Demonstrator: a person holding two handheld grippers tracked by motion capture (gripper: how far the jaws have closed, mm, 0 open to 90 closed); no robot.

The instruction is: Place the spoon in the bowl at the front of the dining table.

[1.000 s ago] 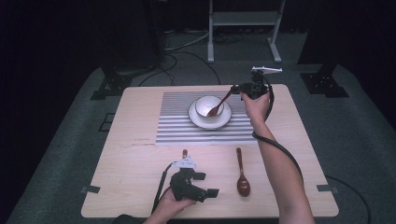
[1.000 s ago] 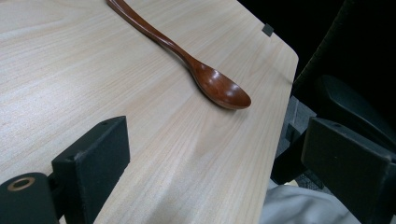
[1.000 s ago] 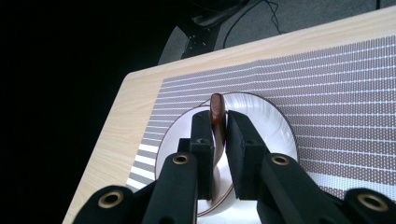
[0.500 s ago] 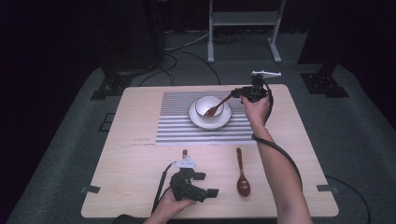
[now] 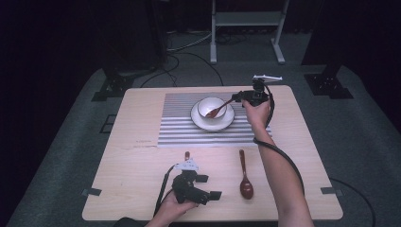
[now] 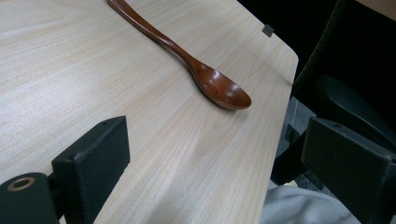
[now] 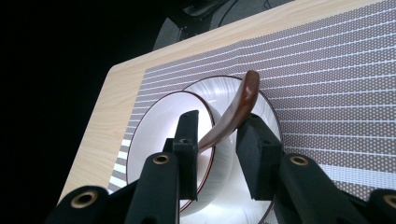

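A white bowl (image 5: 212, 107) stands on a saucer (image 5: 212, 125) on the striped placemat (image 5: 179, 127). A brown wooden spoon (image 5: 218, 110) leans in it, handle over the right rim. My right gripper (image 5: 238, 98) is at that handle. In the right gripper view the spoon (image 7: 236, 109) lies between the jaws of my right gripper (image 7: 217, 126), leaning on the right one and clear of the left. These jaws have just been opening. My left gripper (image 5: 208, 187) rests open near the front edge. A second spoon (image 5: 244, 177) lies to its right, apart from the gripper (image 6: 219, 140).
In the left gripper view the second spoon (image 6: 205, 74) lies near the table's rounded corner (image 6: 289, 51). Dark floor, cables and a metal stand (image 5: 246, 19) lie beyond the far edge. Bare wood spreads left of the placemat (image 7: 327, 70).
The spoon held by my right gripper has sunk lower into the bowl, and the jaws have parted from its handle. My left gripper has stayed put.
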